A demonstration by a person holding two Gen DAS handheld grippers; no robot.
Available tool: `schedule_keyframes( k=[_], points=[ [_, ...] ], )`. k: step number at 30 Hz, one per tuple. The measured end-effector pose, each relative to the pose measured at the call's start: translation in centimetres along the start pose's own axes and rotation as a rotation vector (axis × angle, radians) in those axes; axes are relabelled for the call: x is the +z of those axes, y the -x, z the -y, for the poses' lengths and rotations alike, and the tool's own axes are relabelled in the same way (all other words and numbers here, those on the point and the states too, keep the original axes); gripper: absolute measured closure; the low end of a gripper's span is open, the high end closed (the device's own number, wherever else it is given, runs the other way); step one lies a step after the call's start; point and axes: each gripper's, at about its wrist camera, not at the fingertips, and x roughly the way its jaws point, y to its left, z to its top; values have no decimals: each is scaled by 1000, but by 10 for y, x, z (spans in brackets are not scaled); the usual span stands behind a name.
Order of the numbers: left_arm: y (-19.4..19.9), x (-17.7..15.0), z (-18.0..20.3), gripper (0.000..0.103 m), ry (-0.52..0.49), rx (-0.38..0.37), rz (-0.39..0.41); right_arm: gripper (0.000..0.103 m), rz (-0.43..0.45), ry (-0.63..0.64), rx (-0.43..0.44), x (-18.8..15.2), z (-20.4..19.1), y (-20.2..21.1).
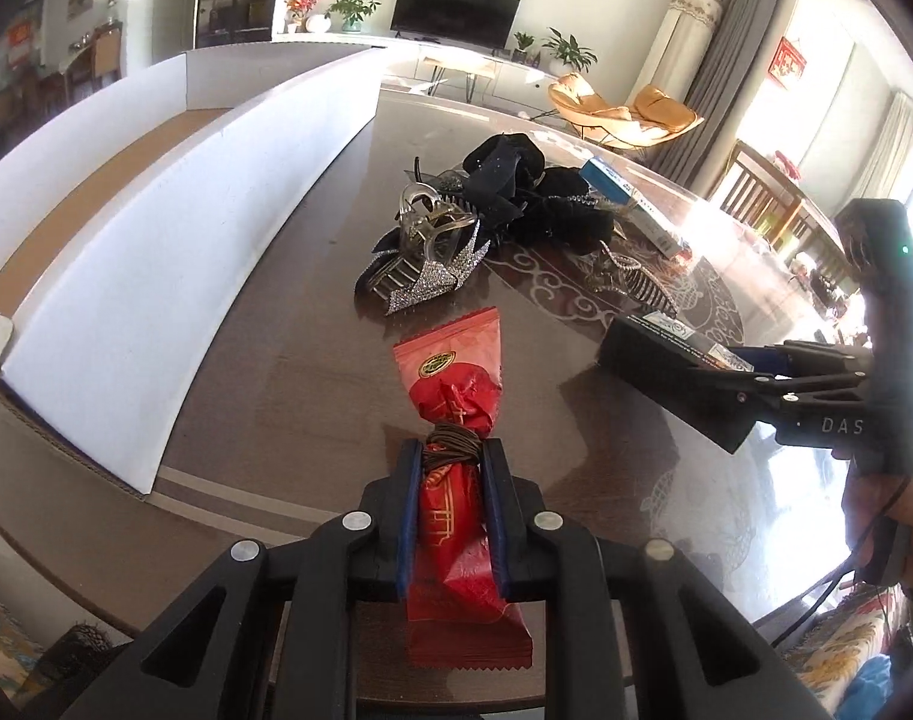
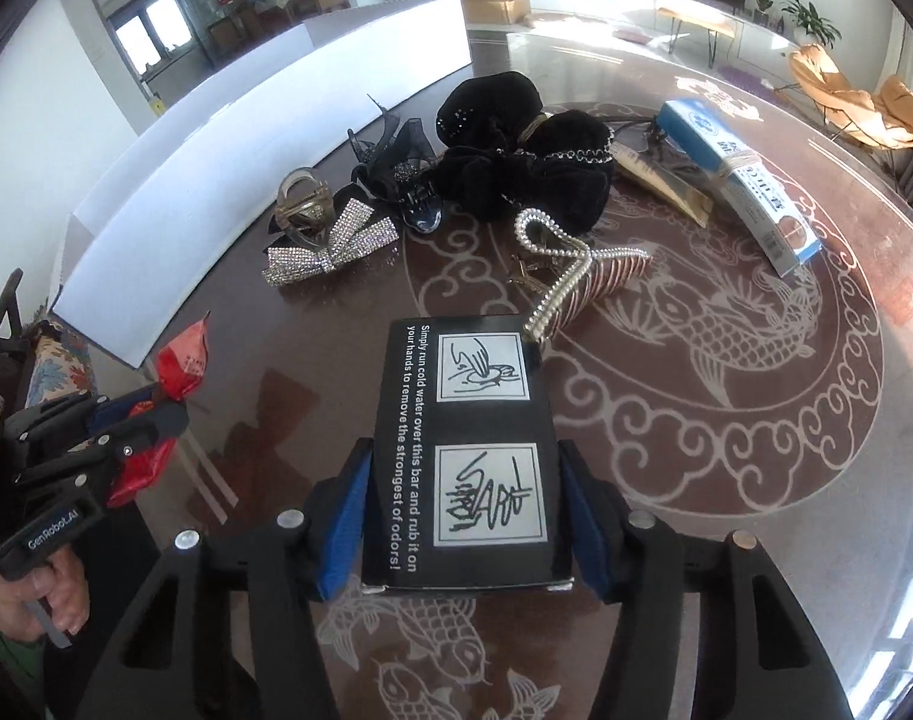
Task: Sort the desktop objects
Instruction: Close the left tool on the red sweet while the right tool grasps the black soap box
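Observation:
My left gripper (image 1: 453, 450) is shut on a red foil snack packet (image 1: 450, 396) tied with brown string; its blue pads squeeze the packet's middle just below the knot. The packet's far end points at the table. My right gripper (image 2: 465, 450) is shut on a black box (image 2: 468, 420) printed with white text and two hand drawings, its pads pressing both long sides. In the left wrist view that black box (image 1: 648, 348) hangs above the table with its shadow beneath it. In the right wrist view the left gripper (image 2: 150, 414) with the red packet (image 2: 183, 360) is at the left.
A long white-walled cardboard box (image 2: 246, 168) runs along the left of the dark koi-patterned table (image 2: 726, 360). Beyond both grippers lies a pile: a rhinestone bow clip (image 2: 324, 252), black velvet scrunchies (image 2: 516, 168), a pearl hair clip (image 2: 570, 282) and a blue-and-white carton (image 2: 744, 174).

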Motion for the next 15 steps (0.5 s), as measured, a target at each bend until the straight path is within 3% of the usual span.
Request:
schedule_keyframes(
  k=[6, 12, 15],
  points=[
    [19, 11, -6, 84, 57, -46, 37, 44, -5, 29, 13, -9, -1, 23],
    [29, 11, 0, 84, -3, 30, 32, 44, -120, 151, -69, -29, 2, -4],
    [28, 7, 7, 84, -38, 65, 26, 43, -123, 149, -68, -33, 4, -12]
  ],
)
